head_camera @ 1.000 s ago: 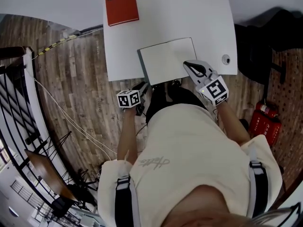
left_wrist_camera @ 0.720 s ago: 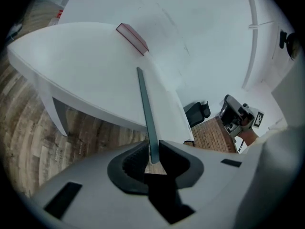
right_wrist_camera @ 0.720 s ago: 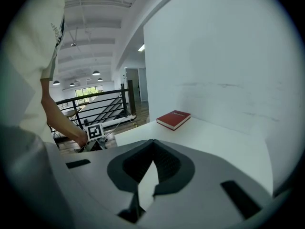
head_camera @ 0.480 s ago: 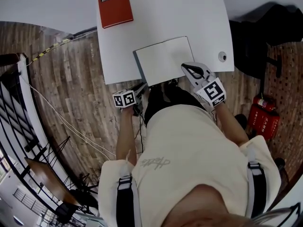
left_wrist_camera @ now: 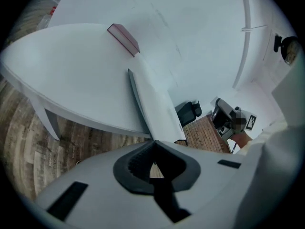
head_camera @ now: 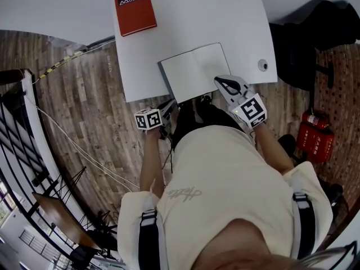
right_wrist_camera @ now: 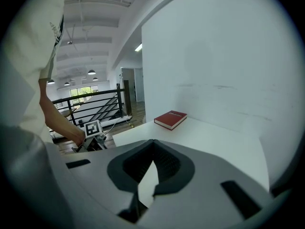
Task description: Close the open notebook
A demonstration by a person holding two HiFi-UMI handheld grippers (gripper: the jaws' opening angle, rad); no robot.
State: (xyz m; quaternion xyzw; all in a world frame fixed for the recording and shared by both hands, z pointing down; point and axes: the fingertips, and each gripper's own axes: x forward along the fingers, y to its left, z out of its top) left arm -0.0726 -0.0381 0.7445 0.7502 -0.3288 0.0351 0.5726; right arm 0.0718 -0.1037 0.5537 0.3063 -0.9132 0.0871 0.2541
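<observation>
The notebook (head_camera: 194, 72) lies open and flat on the white table (head_camera: 236, 21), its white page up and a dark cover edge along its left side; the left gripper view shows it edge-on (left_wrist_camera: 152, 104). My right gripper (head_camera: 218, 79) is shut, tips at the notebook's near right corner, and only white surface shows behind its tips (right_wrist_camera: 153, 140). I cannot tell whether it touches the page. My left gripper (head_camera: 170, 103) is shut with nothing in it, held off the table's front edge below the notebook's near left corner (left_wrist_camera: 153, 141).
A red book (head_camera: 135, 10) lies at the table's far left corner. A round cable hole (head_camera: 262, 64) sits near the right edge. A black chair (head_camera: 304, 44) and red extinguishers (head_camera: 315, 139) stand to the right. A black railing (head_camera: 17, 122) runs along the left.
The head view has shifted slightly. Neither gripper has visibly moved relative to the notebook, which lies as before.
</observation>
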